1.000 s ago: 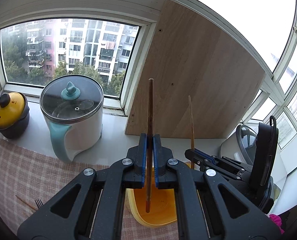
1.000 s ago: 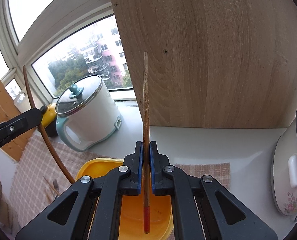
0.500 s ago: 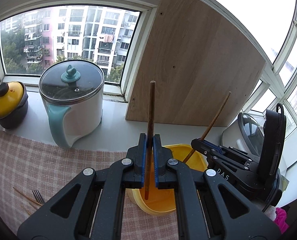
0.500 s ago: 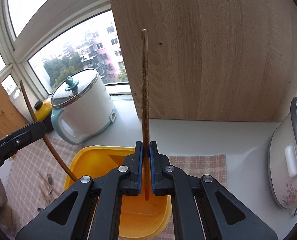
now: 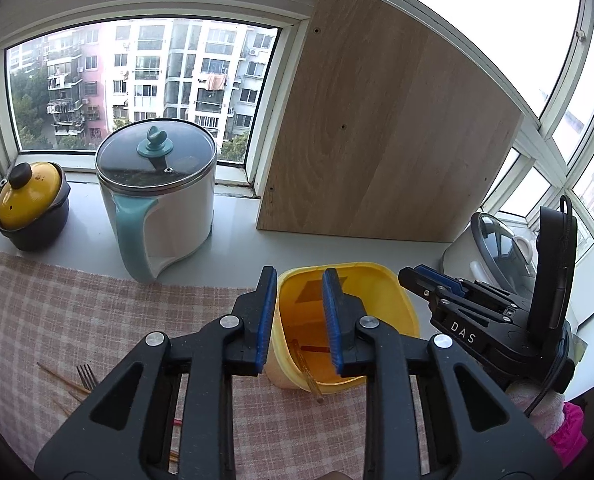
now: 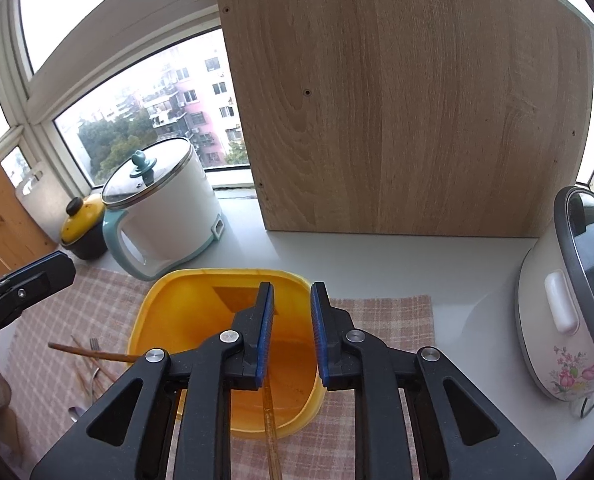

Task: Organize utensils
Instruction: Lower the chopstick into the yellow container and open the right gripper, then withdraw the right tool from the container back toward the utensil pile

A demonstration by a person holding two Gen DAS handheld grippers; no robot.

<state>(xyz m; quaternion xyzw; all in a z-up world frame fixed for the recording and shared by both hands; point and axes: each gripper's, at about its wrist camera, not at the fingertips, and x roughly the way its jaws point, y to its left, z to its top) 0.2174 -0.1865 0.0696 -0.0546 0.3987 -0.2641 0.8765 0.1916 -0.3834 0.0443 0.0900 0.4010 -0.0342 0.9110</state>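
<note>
Left hand-held gripper (image 5: 299, 316): jaws have just been opening, now spread, blue pads apart with nothing pressed between them. It hangs over the yellow tub (image 5: 393, 292), which stands on the checked cloth (image 5: 57, 312) near the table's back edge.

Right hand-held gripper (image 6: 292, 332): jaws likewise just been opening, now spread and pinching nothing. It hangs over the same tub, seen from the other side.

Chopsticks: one chopstick (image 5: 305, 368) in the left wrist view leans inside the tub, its upper end sticking out over the near rim onto the cloth side. In the right wrist view a second chopstick (image 6: 271, 420) also crosses the near rim of the tub, blurred at its lower end; whether it is the same stick I cannot tell.

Loose utensils (image 6: 93, 360) lie on the cloth toward the table's left edge: a fork, more chopsticks, something metal below them. One long chopstick there points toward the tub.

Back of the table, left to right: a yellow-lidded dark pot (image 5: 29, 208), a white electric pot (image 5: 157, 200) with teal handle and glass lid, a wooden board (image 5: 385, 132) leaning on the window frame, and a flowered rice cooker (image 6: 561, 320) at the right edge.
</note>
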